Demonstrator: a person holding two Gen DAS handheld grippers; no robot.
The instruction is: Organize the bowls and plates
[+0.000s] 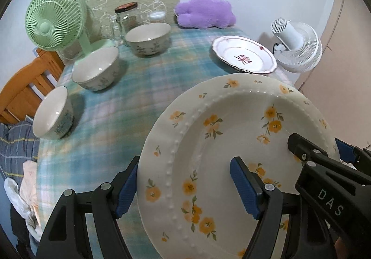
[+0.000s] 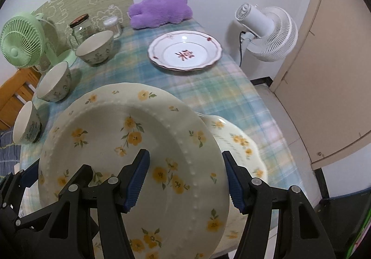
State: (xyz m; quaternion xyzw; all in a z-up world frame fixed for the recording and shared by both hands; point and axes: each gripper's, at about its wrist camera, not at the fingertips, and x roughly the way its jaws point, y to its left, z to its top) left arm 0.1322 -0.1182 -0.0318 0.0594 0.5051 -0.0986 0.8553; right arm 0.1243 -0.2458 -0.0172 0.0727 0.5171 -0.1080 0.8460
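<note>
Both claws, left [image 1: 185, 187] and right [image 2: 186, 180], grip the yellow-flowered plate [image 2: 139, 143] above the plaid tablecloth [image 1: 143, 78].

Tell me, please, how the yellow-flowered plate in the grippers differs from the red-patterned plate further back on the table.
The yellow-flowered plate is lifted and tilted, gripped by the left gripper and right gripper; the red-patterned plate lies flat on the tablecloth, untouched. One has a beaded round rim, the other a scalloped one. Both are pale.

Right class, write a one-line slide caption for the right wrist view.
Both grippers, right and left, clamp a yellow-flowered plate above a matching plate.
</note>
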